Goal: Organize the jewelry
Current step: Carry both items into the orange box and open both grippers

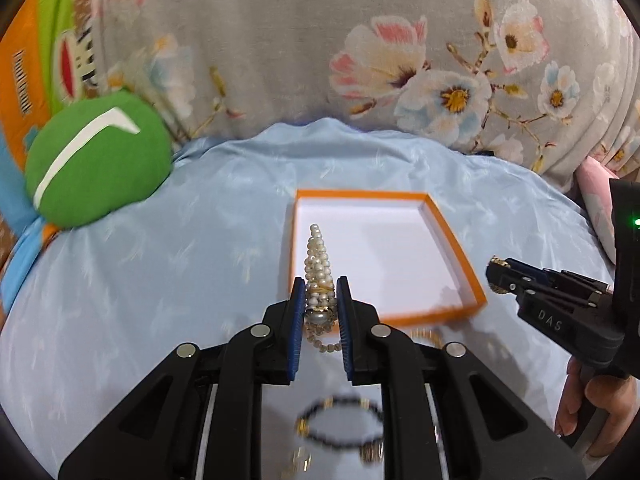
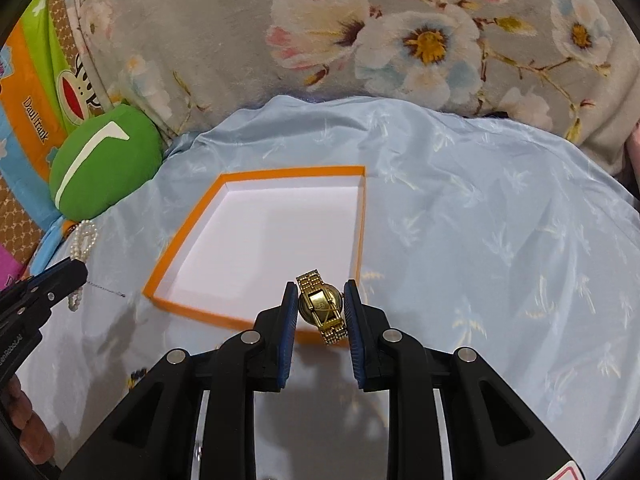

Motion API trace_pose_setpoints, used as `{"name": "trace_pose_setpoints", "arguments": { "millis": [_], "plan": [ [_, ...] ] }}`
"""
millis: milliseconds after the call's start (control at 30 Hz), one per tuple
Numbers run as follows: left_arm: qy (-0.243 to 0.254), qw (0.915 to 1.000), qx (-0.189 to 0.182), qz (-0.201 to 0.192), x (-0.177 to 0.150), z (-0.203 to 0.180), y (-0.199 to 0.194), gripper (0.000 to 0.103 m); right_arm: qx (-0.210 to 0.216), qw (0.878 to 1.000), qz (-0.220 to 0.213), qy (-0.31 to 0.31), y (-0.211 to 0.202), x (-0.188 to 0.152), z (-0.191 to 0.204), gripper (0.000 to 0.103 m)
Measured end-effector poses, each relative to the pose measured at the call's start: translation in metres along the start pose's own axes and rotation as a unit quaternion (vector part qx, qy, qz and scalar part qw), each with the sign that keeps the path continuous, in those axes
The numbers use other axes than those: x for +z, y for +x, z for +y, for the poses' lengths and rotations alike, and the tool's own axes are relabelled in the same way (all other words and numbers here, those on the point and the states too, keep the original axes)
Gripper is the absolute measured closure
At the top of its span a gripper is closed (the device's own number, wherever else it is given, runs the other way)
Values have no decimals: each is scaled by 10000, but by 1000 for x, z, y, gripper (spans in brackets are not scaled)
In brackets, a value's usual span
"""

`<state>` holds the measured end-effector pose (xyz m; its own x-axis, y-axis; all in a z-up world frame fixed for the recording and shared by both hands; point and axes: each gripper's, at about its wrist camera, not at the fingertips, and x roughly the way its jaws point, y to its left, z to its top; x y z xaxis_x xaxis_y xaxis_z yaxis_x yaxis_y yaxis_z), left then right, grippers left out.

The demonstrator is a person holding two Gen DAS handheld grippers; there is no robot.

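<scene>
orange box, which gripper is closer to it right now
Right. The right gripper holds the gold watch over the orange box front rim; the left gripper with the pearl bracelet sits beside its left-front corner.

A home bedroom is indicated: a bed is covered by a pale blue satin sheet [image 2: 460, 208], a grey floral-print quilt [image 2: 280, 32] is bunched at 12 o'clock, and a round green plush cushion [image 1: 96, 160] is seen at 10 o'clock.

The bedsheet [image 2: 480, 208] is smooth, faintly glossy blue cloth; the orange-rimmed box [image 2: 192, 236] looks like matt white card. The watch [image 2: 322, 306] is shiny gold metal, the pearl necklace [image 1: 318, 264] lustrous, and the blurred dark bracelet [image 1: 340, 428] perhaps beaded.
</scene>
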<state>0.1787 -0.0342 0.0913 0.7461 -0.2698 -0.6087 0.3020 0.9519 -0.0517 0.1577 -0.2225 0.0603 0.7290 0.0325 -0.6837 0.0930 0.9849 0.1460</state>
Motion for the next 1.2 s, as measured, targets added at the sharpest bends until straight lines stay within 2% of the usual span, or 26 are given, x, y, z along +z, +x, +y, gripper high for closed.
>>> {"name": "trace_pose_setpoints", "arguments": {
  "millis": [167,267,367,467,600,767,800,833,900,1033,1200],
  "plan": [
    [23,9999,-132,105,41,-7,65,88,-14,9999,136,-32,53,41,-6,81],
    [81,9996,-170,218,56,-12,104,88,-2,9996,273,32,81,57,-14,81],
    [97,9986,-265,449,63,-15,136,88,8,9992,384,75,104,66,-20,81],
    [160,9984,-104,523,67,-18,161,88,-64,9988,493,22,124,73,-21,81],
    [54,9974,-102,705,68,-16,182,88,-89,9979,645,-1,136,75,-19,81],
    [74,9973,24,732,71,-17,190,86,-108,9974,707,-73,141,79,-17,80],
    [70,9975,60,699,71,-17,189,84,-132,9978,648,-90,139,79,-16,76],
    [61,9978,81,650,72,-16,188,74,-170,9982,568,-111,136,79,-16,67],
    [31,9983,106,579,73,-13,184,60,-226,9989,401,-123,127,78,-15,61],
    [-133,9991,84,400,71,-2,161,60,-136,9998,175,-17,96,68,-16,61],
    [-177,9998,82,70,54,14,103,60,-219,9997,-70,-85,42,34,-11,60]
  ]
}}
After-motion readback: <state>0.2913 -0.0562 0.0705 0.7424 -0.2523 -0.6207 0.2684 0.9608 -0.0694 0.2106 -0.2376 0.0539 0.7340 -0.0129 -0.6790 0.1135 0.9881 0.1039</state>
